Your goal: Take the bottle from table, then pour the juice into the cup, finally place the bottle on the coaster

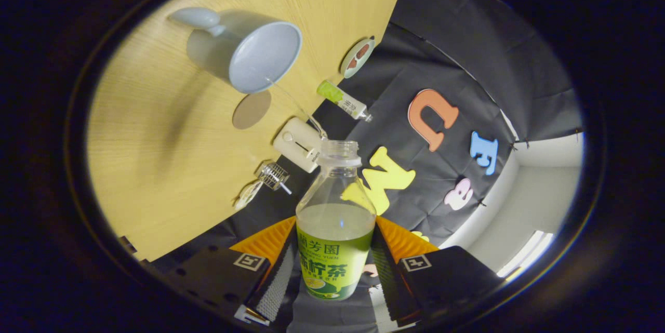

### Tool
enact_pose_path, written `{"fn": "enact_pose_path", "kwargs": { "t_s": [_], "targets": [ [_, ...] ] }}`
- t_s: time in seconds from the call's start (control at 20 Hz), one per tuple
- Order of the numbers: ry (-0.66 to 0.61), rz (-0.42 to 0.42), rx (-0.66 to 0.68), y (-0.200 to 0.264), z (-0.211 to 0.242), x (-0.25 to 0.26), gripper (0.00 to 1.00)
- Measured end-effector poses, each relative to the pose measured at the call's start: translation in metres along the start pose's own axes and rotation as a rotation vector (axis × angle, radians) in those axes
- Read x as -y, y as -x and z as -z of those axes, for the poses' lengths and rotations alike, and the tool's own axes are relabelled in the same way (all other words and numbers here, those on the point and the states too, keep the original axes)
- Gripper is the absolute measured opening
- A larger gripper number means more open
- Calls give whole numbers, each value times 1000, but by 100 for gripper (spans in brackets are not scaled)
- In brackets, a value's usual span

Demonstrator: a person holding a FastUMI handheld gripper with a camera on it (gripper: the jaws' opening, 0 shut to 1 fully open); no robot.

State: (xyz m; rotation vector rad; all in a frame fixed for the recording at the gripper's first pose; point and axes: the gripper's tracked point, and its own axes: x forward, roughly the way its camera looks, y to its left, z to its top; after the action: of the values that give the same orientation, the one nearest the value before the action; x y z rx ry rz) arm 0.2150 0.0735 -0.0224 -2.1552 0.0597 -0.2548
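Gripper clamped on the open bottle, both fingers pressing its green label, juice pale inside. The whole scene is tilted: light wooden table swinging up, blue cup just beyond the bottle mouth, coaster beside it. Black cloth wall behind, white room wall past that.

The gripper is built from two black, blocky finger bodies with flat matte faces. Each body carries a small square black-and-white tag near its upper inner corner, and the left one has a few small round holes along its outer face. Orange ribbed wedges sit on top of both bodies, angled toward the middle. The fingers have inner pads covered in a fine ridged, grey-and-black texture running along their length. A white-edged tag corner peeks out beneath the left finger.
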Motion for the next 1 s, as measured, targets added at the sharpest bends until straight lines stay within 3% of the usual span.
{"fn": "enact_pose_path", "kwargs": {
  "t_s": [0.4, 1.0],
  "targets": [
    [163, -1, 14, 1, -11, 4, 80],
    [209, 17, 6, 2, -25, 9, 80]
  ]
}}
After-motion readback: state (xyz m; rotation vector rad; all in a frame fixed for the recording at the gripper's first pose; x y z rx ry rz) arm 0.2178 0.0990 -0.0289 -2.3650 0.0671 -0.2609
